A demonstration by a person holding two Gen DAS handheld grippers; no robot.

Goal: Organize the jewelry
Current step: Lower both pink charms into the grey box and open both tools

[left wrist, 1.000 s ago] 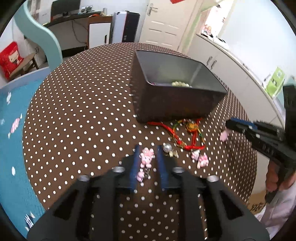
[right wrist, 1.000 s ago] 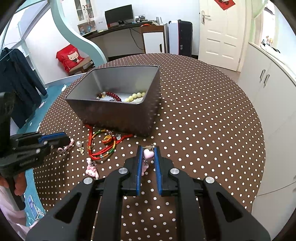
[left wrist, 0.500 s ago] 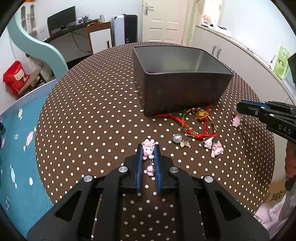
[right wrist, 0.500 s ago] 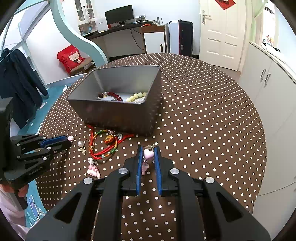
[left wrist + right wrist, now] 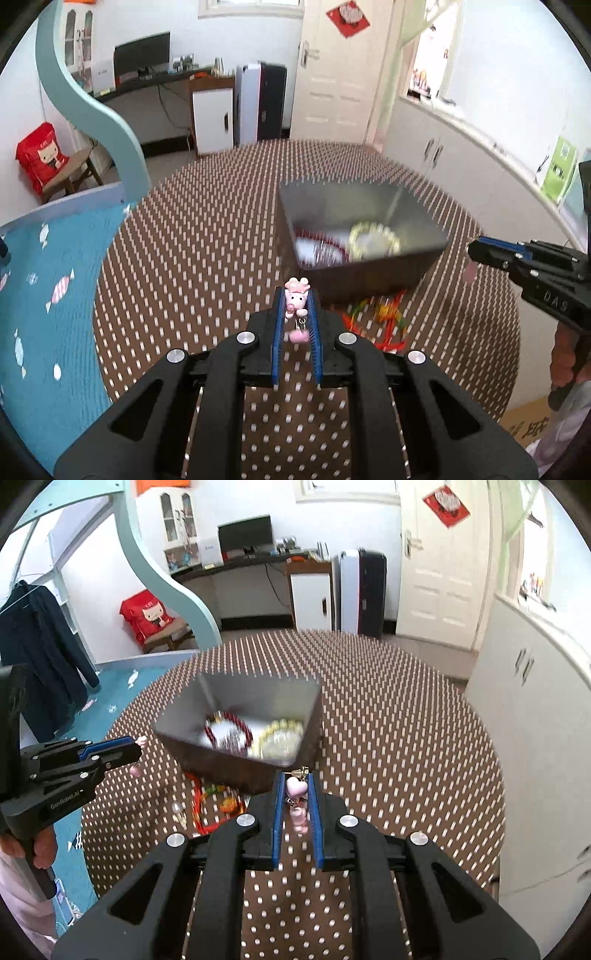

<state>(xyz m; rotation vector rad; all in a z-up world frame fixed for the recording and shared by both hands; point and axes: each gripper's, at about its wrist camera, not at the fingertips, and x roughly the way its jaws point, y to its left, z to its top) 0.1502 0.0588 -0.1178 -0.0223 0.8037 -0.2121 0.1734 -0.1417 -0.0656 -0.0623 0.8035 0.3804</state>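
Left gripper (image 5: 296, 308) clamped a pink pig charm (image 5: 295, 297).
Right gripper (image 5: 296, 790), I noted, pinched a pink heart charm (image 5: 296, 787) near the grey metal box (image 5: 258, 698).

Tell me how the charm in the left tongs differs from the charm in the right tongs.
The left tongs grip a pink pig charm with a face; the right tongs grip a plain pink heart charm. The pig sticks out past the tips; the heart sits between them. Both are pink with a small dangling pendant.

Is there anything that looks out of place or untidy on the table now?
Yes. A red cord bracelet and a small silver charm lie loose on the polka-dot table, outside the grey box. Beaded bracelets are inside it already.
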